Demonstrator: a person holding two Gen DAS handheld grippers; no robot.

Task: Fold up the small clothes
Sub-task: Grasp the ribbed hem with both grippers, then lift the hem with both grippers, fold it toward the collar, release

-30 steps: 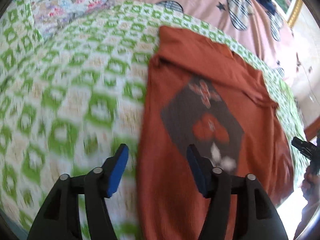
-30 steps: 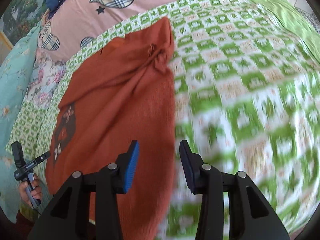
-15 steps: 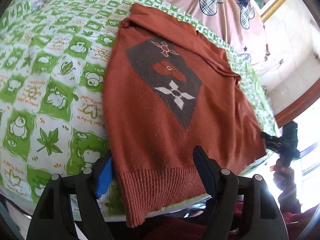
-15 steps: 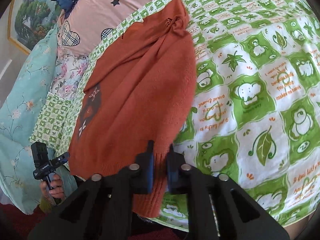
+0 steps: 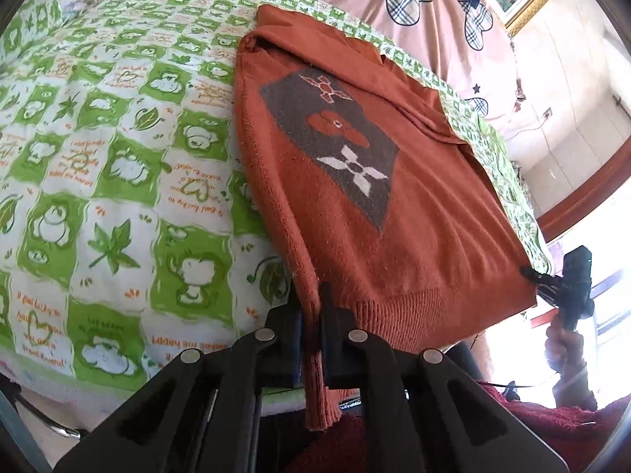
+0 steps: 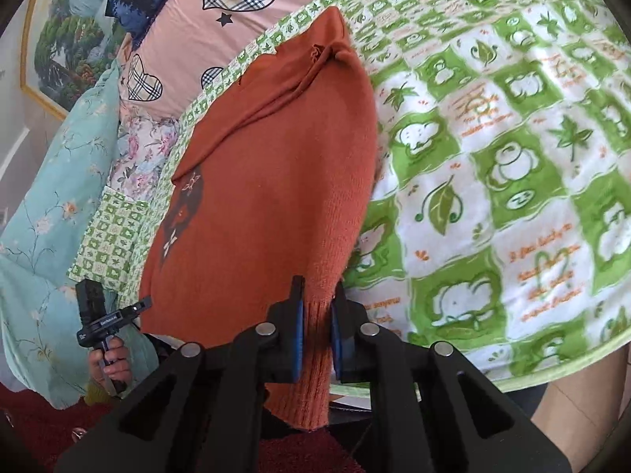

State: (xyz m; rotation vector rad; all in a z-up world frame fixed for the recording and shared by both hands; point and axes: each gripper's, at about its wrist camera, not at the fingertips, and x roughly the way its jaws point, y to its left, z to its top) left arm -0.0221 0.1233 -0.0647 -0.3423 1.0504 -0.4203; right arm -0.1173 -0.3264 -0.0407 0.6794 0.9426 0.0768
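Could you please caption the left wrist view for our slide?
Left gripper pinching the ribbed hem corner of a rust-orange knitted sweater on green-checked bedding.

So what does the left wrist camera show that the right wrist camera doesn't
Only the left wrist view shows the sweater's grey diamond motif face-on, plus the right hand-held gripper at the far hem corner. Only the right wrist view shows the framed landscape picture, the teal floral quilt and the left hand-held gripper. Both share the orange sweater on the green checked blanket, its ribbed hem pinched.
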